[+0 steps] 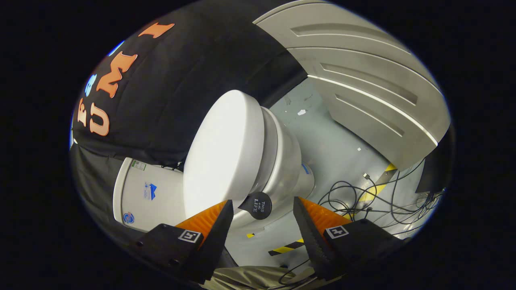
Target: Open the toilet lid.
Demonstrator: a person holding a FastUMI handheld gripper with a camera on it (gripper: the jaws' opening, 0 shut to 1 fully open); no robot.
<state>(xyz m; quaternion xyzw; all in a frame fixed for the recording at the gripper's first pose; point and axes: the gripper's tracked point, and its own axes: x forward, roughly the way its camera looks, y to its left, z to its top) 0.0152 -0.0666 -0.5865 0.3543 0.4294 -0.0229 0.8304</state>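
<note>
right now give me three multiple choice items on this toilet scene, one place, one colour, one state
1. Where is the round black tab?
A. between the fingers of the hand-held gripper
B. on the door
C. on the tank

2. What colour is the toilet lid?
A. black
B. white
C. yellow

3. How are the gripper's fingers?
A. shut on the lid
B. shut on a cable
C. open

Key: 1 A, the tab hangs off the lid's edge between the fingertips. 2 B, the lid is plain white. 3 C, a wide gap separates the fingers.

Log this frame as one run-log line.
gripper: open, empty | toilet lid: closed | round black pull tab: at lid's front edge, between the fingers, untouched | cables: on floor beyond
</note>
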